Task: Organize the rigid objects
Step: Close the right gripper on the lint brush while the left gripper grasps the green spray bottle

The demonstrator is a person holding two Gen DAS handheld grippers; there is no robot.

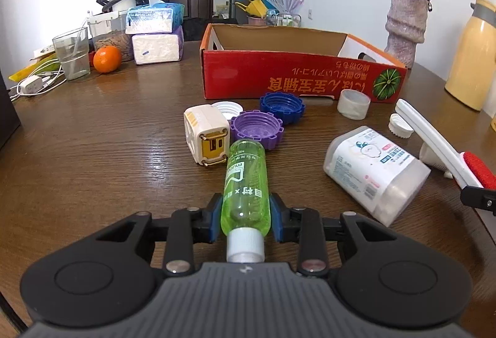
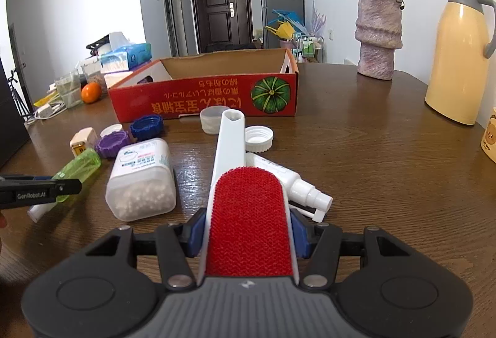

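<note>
Bottle (image 1: 246,183) lengthwise, cap toward camera.

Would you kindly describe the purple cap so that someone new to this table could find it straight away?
Start at the red cardboard box on the wooden table; a cluster of loose caps lies just in front of it. The purple cap sits open side up beside the blue cap, right by the base of the green bottle. It is the only purple one, with a notched rim.

right tool (image 2: 248,237) clamps red lint brush (image 2: 248,214)
</note>
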